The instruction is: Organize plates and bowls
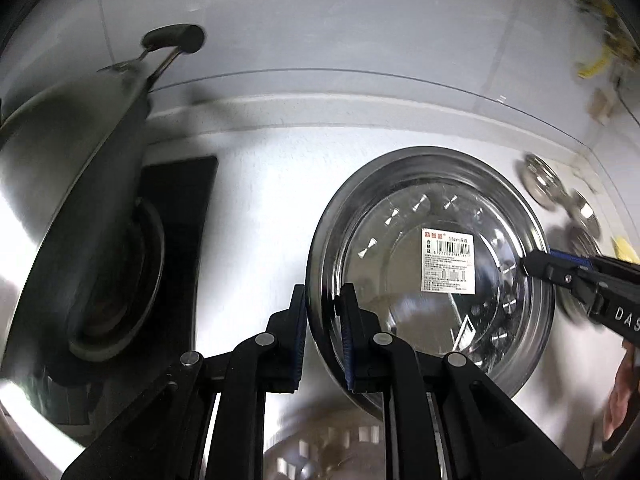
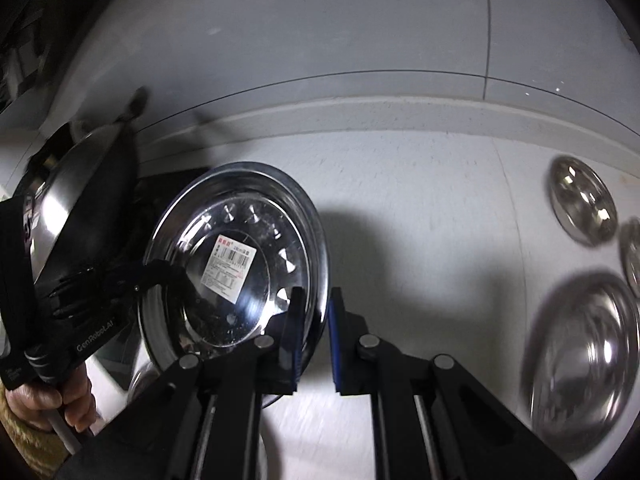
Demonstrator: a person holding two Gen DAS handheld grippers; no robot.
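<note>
A round steel plate (image 1: 400, 208) with a white barcode label on its middle hangs tilted above the white counter. My left gripper (image 1: 323, 298) is shut on its left rim, the thin edge pinched between the blue pads. In the right wrist view the same plate (image 2: 248, 216) fills the left half, and my right gripper (image 2: 316, 298) is shut on its right rim. Each gripper shows in the other's view: the right gripper (image 1: 530, 266) at the plate's far edge, the left gripper (image 2: 160, 274) over the plate's left side.
A dark wok (image 1: 80, 200) with a long handle sits on the black stove (image 1: 184, 200) at the left. Several more steel dishes lie on the counter to the right (image 2: 584, 200), the largest (image 2: 588, 360) nearest. A tiled wall rises behind. A hand (image 2: 40, 396) holds the left gripper's handle.
</note>
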